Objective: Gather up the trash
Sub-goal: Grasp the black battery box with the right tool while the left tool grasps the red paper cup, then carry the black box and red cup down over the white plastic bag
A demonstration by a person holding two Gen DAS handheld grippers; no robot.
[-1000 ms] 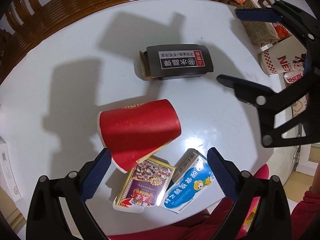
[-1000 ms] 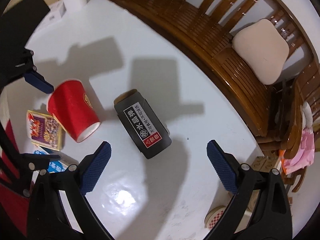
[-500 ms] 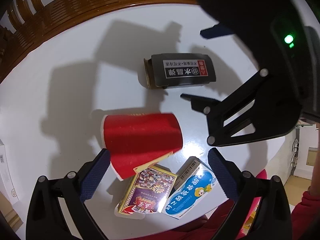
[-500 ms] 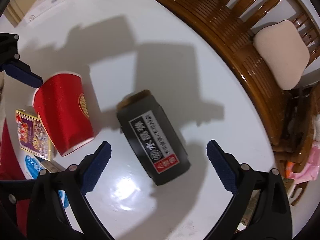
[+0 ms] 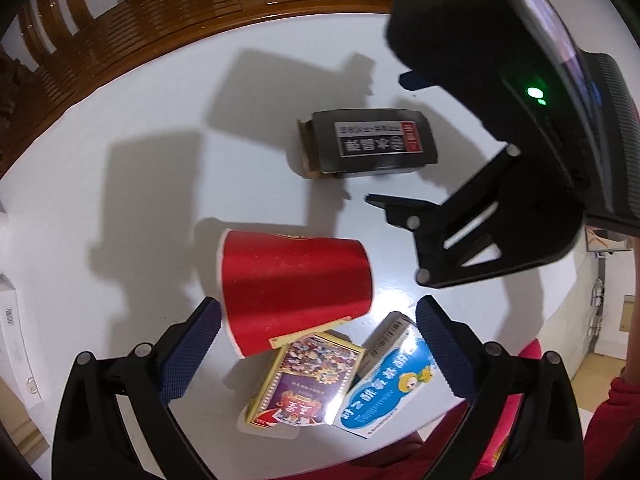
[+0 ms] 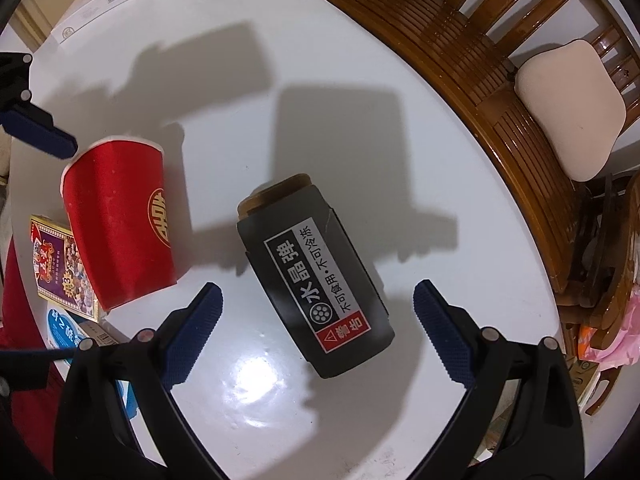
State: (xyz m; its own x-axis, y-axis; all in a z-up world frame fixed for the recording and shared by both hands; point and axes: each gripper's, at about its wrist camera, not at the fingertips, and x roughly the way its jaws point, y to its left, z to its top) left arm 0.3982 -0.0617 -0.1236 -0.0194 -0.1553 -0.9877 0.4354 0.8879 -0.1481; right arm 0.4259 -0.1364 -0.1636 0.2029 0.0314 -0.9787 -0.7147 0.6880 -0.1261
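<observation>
My left gripper [image 5: 318, 338] jaws wide apart, holding nothing; my right gripper [image 6: 318, 322] also spread wide, empty, angled down ahead and right of my left

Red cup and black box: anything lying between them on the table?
Nothing. In the right wrist view, only bare white table and shadow separate the red cup from the black box; the left wrist view shows the same gap.

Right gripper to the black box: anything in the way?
Nothing visible. The right gripper is open above the black box, with only bare white table around the box. The red cup lies apart, off to the side.
</observation>
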